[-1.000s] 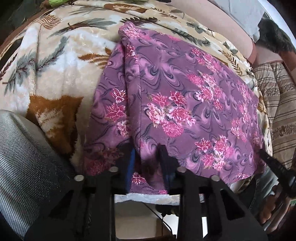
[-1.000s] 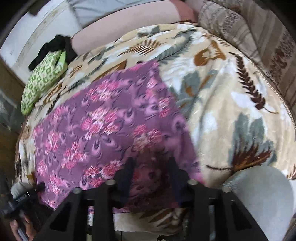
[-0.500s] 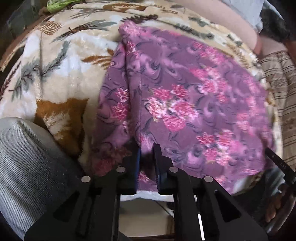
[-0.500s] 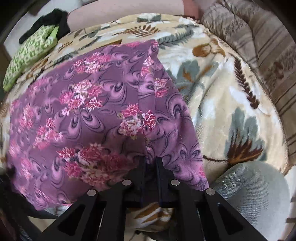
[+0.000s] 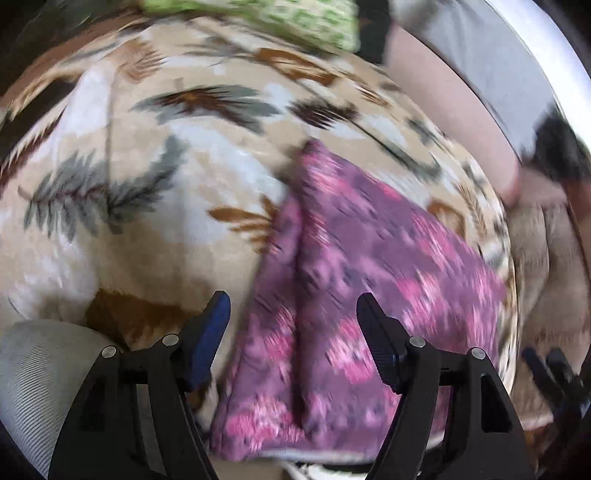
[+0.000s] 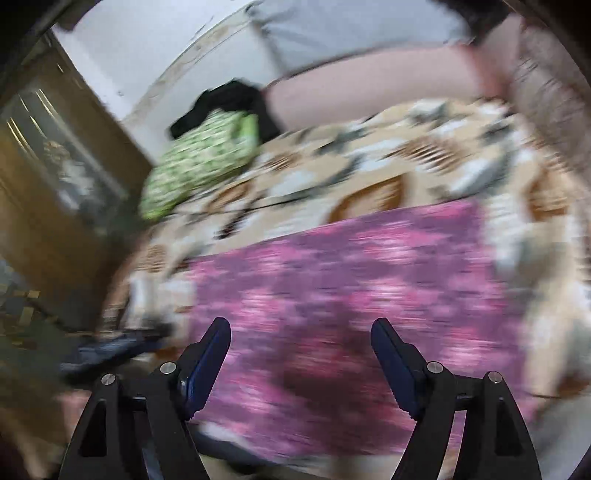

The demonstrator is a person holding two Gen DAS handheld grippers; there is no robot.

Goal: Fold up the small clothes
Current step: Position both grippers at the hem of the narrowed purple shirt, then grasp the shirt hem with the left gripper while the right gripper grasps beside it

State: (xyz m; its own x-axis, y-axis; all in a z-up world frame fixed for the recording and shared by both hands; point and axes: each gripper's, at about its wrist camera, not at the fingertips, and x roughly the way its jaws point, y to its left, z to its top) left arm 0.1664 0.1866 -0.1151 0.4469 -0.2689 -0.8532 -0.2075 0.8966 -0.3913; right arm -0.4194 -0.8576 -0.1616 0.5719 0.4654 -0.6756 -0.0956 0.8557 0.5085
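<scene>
- Left wrist view: the left gripper (image 5: pixel 293 321) has its jaws spreading apart with nothing pinched between the blue pads (image 5: pixel 208 339). The purple floral garment (image 5: pixel 369 280) lies flat on the leaf-patterned blanket (image 5: pixel 147 184), just ahead of the claw and running off to its right; a lengthwise fold line runs away from the gap between the pads.
- Same view, far beyond the claw: a green patterned cloth (image 5: pixel 258 18) sits at the blanket's back edge — blurred, so no more can be said.
- Right wrist view: the right gripper (image 6: pixel 301 354) is likewise opening, empty, with the garment (image 6: pixel 351 288) directly ahead and beneath it; the frame is heavily smeared.
- Judgement: one fold looks laid down and both edges are being let go. The next move likely calls for re-gripping at an end of the garment — both claws together — to fold it across its length.
</scene>
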